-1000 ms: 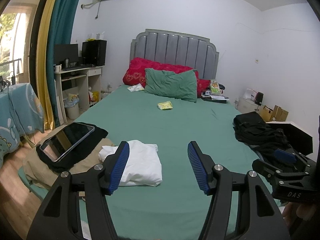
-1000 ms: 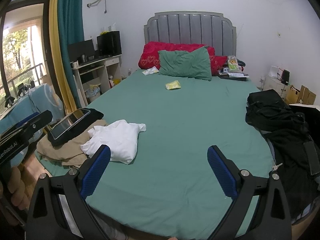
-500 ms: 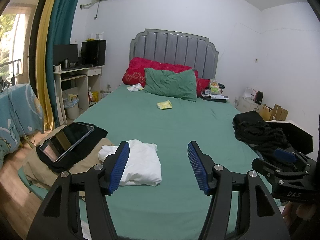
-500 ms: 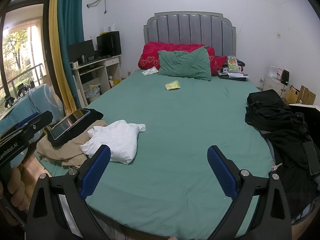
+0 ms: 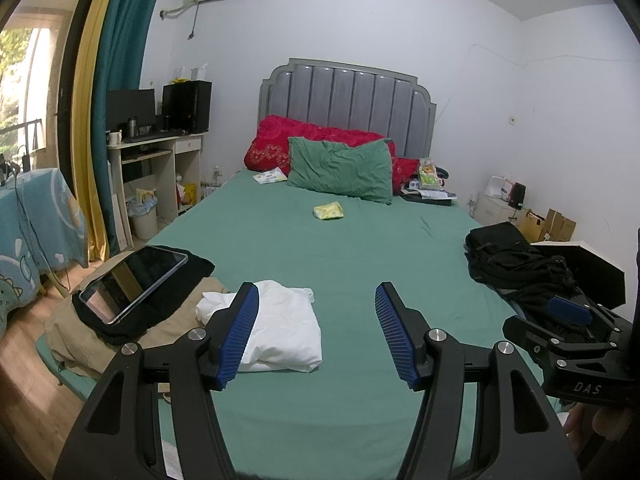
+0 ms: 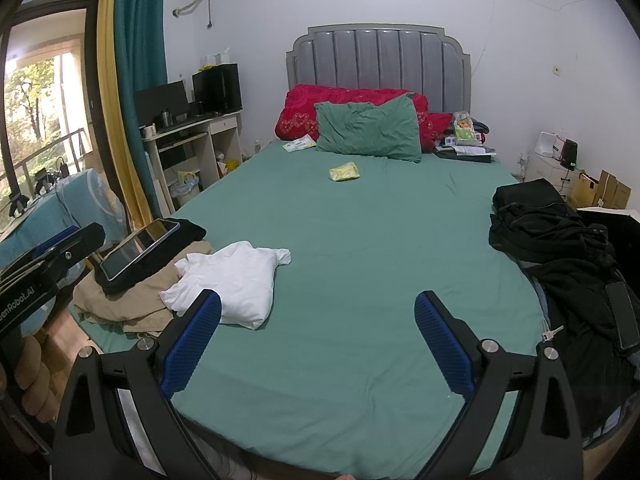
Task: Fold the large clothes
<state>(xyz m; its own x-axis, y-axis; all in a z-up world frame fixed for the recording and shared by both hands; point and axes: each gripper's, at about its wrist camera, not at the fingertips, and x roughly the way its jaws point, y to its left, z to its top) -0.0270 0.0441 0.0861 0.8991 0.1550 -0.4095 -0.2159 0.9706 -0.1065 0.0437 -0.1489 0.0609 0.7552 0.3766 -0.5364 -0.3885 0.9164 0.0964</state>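
Note:
A folded white garment (image 5: 280,324) (image 6: 232,280) lies on the green bed sheet (image 5: 340,248) (image 6: 360,240) near the left front corner. Beside it sits a tan garment (image 5: 80,340) (image 6: 136,300) under a black one. A heap of black clothes (image 5: 516,264) (image 6: 560,248) lies at the bed's right edge. My left gripper (image 5: 316,334) hovers open over the sheet, its left pad in front of the white garment, nothing between its fingers. My right gripper (image 6: 318,344) stands open and empty above the front of the bed.
A tablet (image 5: 132,284) (image 6: 140,248) rests on the black cloth at the left. A green pillow (image 6: 368,128), red quilt (image 6: 304,116) and yellow packet (image 6: 344,171) lie near the headboard. A desk (image 6: 188,140) stands left; boxes (image 6: 600,192) stand right. A phone (image 6: 622,320) and keys (image 6: 552,334) lie on the black clothes.

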